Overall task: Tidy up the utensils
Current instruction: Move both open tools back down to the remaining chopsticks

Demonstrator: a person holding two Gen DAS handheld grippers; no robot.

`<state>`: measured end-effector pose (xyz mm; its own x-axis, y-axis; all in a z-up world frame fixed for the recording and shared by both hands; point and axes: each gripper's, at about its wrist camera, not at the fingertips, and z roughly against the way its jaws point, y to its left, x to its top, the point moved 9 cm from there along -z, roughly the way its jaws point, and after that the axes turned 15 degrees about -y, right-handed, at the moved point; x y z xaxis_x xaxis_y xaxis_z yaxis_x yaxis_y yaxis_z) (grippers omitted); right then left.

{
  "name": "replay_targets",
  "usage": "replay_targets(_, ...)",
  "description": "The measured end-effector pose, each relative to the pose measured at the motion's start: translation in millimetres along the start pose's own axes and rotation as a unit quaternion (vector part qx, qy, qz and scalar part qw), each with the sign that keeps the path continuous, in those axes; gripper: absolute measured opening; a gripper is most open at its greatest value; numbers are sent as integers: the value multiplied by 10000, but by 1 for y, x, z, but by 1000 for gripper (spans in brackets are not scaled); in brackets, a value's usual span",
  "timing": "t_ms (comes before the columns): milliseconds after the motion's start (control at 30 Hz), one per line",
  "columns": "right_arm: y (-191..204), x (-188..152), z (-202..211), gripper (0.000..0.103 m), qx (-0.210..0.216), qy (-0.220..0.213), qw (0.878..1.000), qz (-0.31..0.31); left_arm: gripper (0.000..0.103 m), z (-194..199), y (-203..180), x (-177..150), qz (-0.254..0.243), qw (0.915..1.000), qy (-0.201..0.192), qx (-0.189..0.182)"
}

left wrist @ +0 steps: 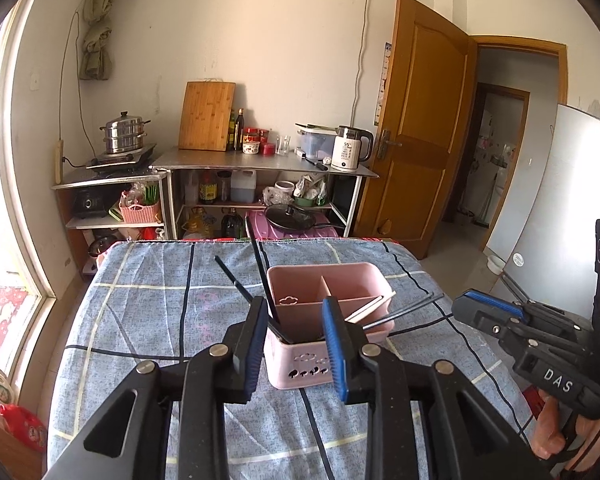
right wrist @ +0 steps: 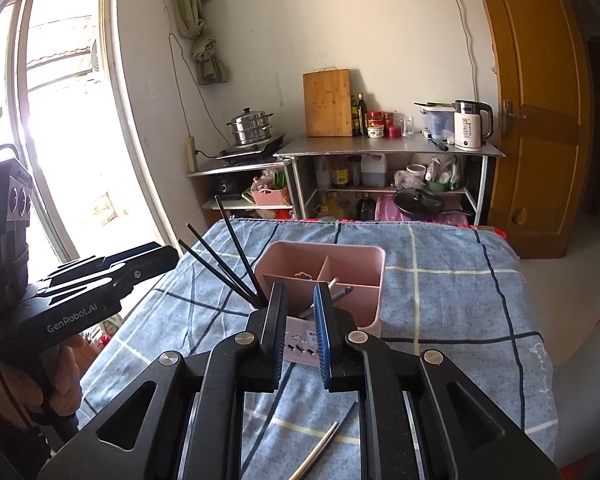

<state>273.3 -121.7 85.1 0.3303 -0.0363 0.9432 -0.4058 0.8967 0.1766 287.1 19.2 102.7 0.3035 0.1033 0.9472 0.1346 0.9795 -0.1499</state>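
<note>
Pink plastic caddy [left wrist: 328, 312] sits mid tabletop [left wrist: 148, 312] on a blue plaid cloth, matte, boxy with rounded corners, divider walls inside, small cloud and mushroom cutouts in the front wall. Thin black chopsticks [right wrist: 220, 256] lean out of its left compartment, fanned; more dark sticks [left wrist: 400, 312] jut from the right side. A metal stick [right wrist: 314, 452] lies flat on the cloth near the right tongs [right wrist: 298, 320]. Left tongs [left wrist: 296, 332] parted, nothing between the ribbed blue pads [left wrist: 334, 344]; right tongs narrowly parted, empty.
</note>
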Motion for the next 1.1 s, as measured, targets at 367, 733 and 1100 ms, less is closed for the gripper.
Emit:
replay_targets(367,-25,-55,38,14,-214,294,9985,-411,33,37,-17,-63,53,9994,249,-218)
replay_targets(733,-43,-133,58,14,-392,924,9925,-695,33,34,-44,-180,148,9911,1276,-348)
replay_targets(1100,-51,-161,60,14,-433,1191,9887,-807,33,9,-72,-231,109,9806,1878,-558)
